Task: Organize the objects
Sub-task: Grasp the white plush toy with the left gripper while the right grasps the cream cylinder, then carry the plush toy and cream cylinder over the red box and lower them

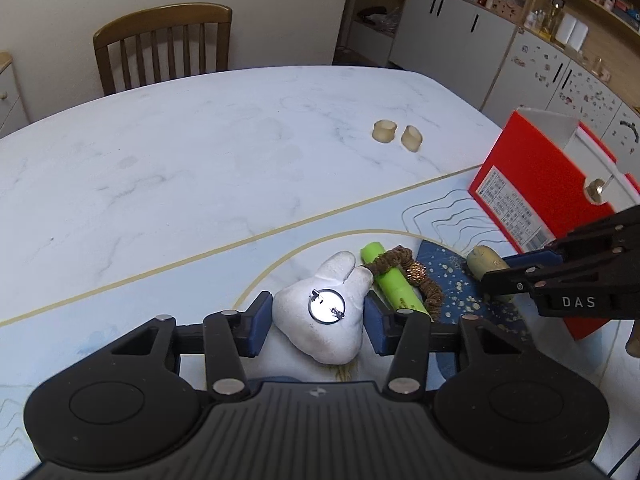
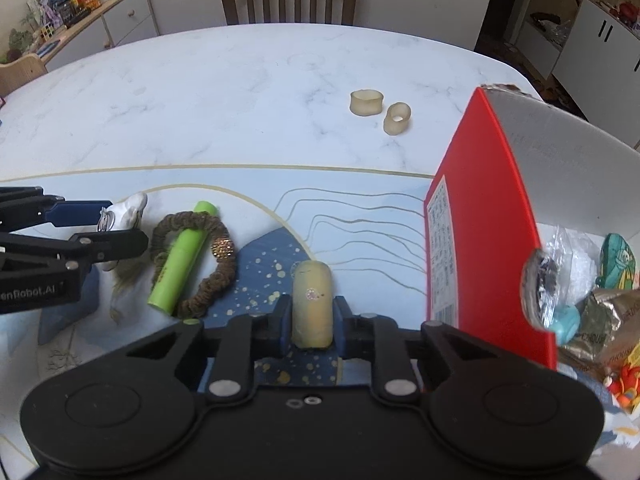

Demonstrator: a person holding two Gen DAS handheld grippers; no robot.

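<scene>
Clamping right tool on yellow capsule toy, long axis running 12-to-6 between pads, red box at 2 o'clock; left tool pinching white bunny figure.

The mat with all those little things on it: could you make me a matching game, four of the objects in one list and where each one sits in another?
Things:
1. white rabbit figure
2. yellow tube-shaped toy
3. green highlighter
4. two pale rings

Places:
A. lying through a brown hair scrunchie
B. on the bare marble table, beyond the mat
C. between the pads of the left gripper
D. clamped in the right gripper, beside the red box

Pairs: 1-C, 2-D, 3-A, 4-B
</scene>
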